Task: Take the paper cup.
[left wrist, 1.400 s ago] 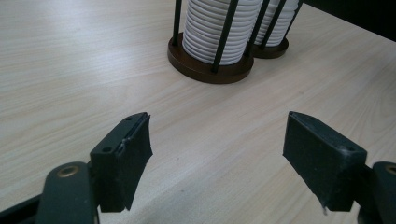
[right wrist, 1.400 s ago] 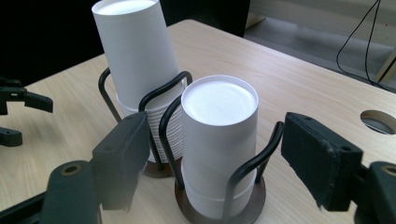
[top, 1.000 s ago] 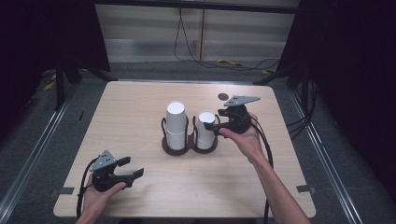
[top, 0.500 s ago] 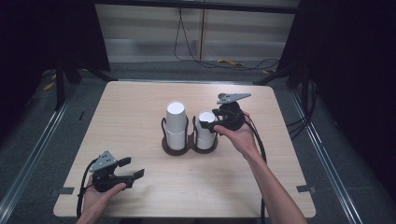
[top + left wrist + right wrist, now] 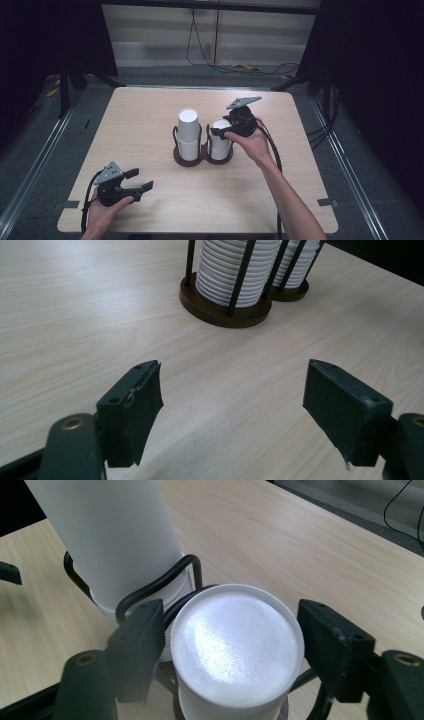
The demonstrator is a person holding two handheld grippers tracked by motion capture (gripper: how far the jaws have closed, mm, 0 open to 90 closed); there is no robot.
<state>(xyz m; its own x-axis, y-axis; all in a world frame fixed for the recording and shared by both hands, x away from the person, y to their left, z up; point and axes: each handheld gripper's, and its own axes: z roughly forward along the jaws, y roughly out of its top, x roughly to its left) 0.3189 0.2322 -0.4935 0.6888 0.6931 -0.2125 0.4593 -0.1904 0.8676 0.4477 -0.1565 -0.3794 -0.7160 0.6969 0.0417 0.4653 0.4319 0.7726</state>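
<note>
Two stacks of white cups stand upside down in a dark wire holder (image 5: 202,158) at the table's middle. The left stack (image 5: 188,131) is taller than the right stack (image 5: 220,145). My right gripper (image 5: 221,126) sits over the right stack; its jaws have just been closing. In the right gripper view the top cup (image 5: 235,645) fills the gap, and both pads (image 5: 142,640) meet its rim. My left gripper (image 5: 143,179) rests near the table's front left corner, open and with nothing in it. In the left gripper view the holder base (image 5: 220,315) lies ahead of the left gripper (image 5: 232,405).
The light wooden table (image 5: 145,110) has bare wood on every side of the holder. Cables trail from both grippers toward the front edge. Beyond the table are a dark floor, metal rails at the sides and cables at the back.
My right gripper has slid left onto the right stack and its jaws have narrowed around the top cup. The left gripper has stayed where it was.
</note>
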